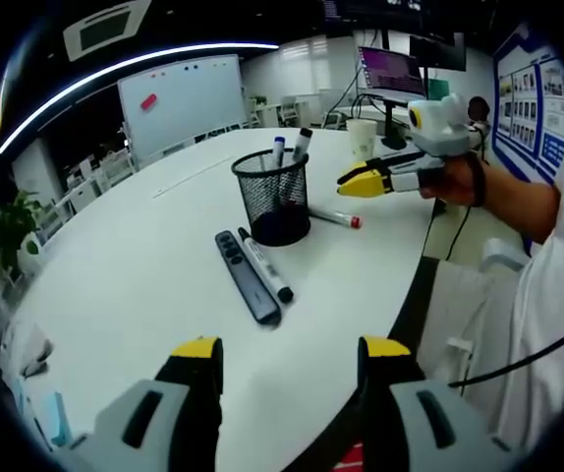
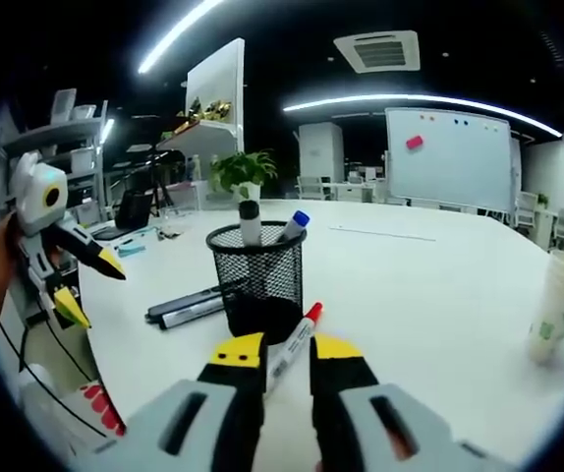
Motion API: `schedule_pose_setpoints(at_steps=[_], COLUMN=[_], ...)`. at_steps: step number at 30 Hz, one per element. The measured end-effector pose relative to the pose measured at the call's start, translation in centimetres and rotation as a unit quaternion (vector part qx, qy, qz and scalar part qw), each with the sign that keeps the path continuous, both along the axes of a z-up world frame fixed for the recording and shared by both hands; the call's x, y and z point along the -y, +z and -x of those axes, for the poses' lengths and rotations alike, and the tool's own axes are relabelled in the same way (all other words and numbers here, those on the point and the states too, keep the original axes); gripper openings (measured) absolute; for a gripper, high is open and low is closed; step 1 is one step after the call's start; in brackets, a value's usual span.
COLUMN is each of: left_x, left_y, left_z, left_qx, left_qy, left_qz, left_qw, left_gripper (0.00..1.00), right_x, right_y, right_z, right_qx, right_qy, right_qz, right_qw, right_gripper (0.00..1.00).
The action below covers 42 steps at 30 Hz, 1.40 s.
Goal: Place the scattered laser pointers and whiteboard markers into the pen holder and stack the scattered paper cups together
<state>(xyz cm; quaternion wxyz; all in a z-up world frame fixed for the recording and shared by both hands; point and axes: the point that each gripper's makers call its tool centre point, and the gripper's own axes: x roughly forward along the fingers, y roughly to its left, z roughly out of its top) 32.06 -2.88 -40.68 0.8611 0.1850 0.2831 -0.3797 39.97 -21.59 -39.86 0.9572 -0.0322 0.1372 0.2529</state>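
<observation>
two markers (image 2: 267, 227) already stood in the mesh pen holder (image 2: 258, 280) at frame centre, right gripper (image 2: 289, 347) jaws apart, lined on the red-capped marker (image 2: 295, 344) for pickup, left gripper (image 1: 290, 346) wide apart.

Count: one mesh pen holder (image 1: 273, 196) holding two markers (image 1: 302, 144). Beside the holder on the bench (image 1: 144, 265): one red-capped marker (image 2: 293, 346), one black marker (image 1: 265, 265), one laser pointer (image 1: 246, 275). One paper cup (image 2: 558, 304).
</observation>
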Motion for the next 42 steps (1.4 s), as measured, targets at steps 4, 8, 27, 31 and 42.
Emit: schedule_pose_setpoints(at_steps=[4, 8, 27, 31, 42], left_x=[0.1, -0.1, -0.3, -0.4, -0.4], left_y=[0.0, -0.1, -0.3, -0.4, -0.4], left_z=[0.0, 0.0, 0.0, 0.0, 0.0], left_qx=[0.0, -0.001, -0.003, -0.004, -0.004], left_qy=[-0.001, 0.0, 0.005, 0.005, 0.006], left_qz=[0.001, 0.0, 0.001, 0.001, 0.002], left_qw=[1.0, 1.0, 1.0, 1.0, 1.0], left_gripper=[0.55, 0.55, 0.55, 0.55, 0.55], right_x=[-0.4, -0.5, -0.3, -0.3, -0.2], right_y=[-0.1, -0.8, -2.5, -2.9, -3.2], right_z=[0.1, 0.1, 0.2, 0.2, 0.0], right_qx=[0.003, -0.003, -0.022, -0.028, -0.034], right_qy=[0.002, -0.001, -0.012, -0.013, -0.018], right_qz=[0.009, 0.021, 0.041, 0.036, 0.034], right_qw=[1.0, 0.9998, 0.9988, 0.9989, 0.9987], right_gripper=[0.21, 0.21, 0.23, 0.23, 0.23])
